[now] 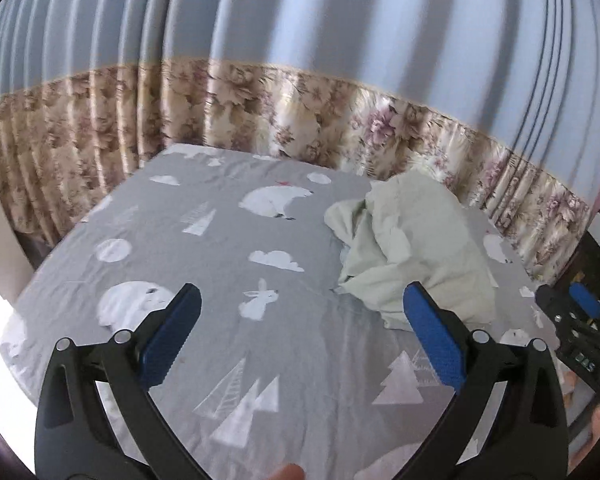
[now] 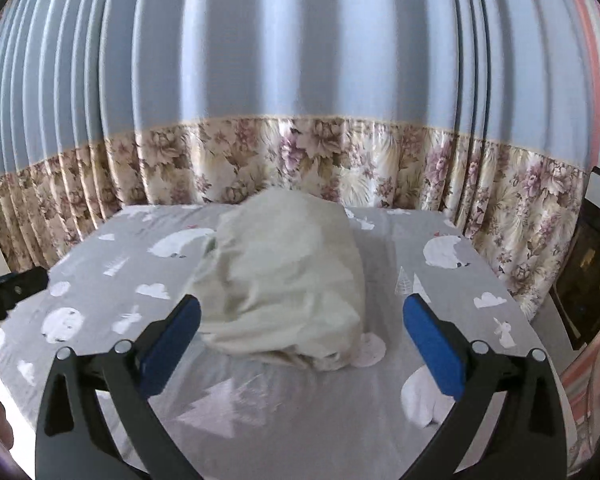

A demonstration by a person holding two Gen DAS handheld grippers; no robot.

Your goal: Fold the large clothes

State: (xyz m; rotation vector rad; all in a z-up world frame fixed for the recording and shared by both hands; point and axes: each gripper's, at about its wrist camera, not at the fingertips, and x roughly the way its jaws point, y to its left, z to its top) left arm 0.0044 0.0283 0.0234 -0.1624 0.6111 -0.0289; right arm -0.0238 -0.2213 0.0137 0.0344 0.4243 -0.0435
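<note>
From the left wrist, the left gripper (image 1: 302,322) has its fingers (image 1: 172,336) spread wide with nothing between them, hanging over a bed (image 1: 204,240) covered in a grey sheet printed with bears, clouds and trees. The pale garment (image 1: 412,248) lies in a crumpled heap at about two o'clock, well apart from the blue pads. At three o'clock the right gripper (image 1: 580,320) shows at the frame edge, also clear of the cloth. A pleated curtain (image 1: 300,60) with a floral band hangs behind the bed.

From the right wrist, the right gripper (image 2: 302,322) is likewise spread and empty. The garment (image 2: 288,276) sits dead ahead at twelve o'clock, bunched into a rounded mound on the bed (image 2: 440,280), just beyond the fingertips. The left gripper (image 2: 12,292) pokes in at nine o'clock.

Judging by the heap, no fold is made yet; this looks like the start of a fresh pick-up. The next move calls for finding two edges or corners of the mound, pinching one with each gripper, and lifting to spread it flat.
</note>
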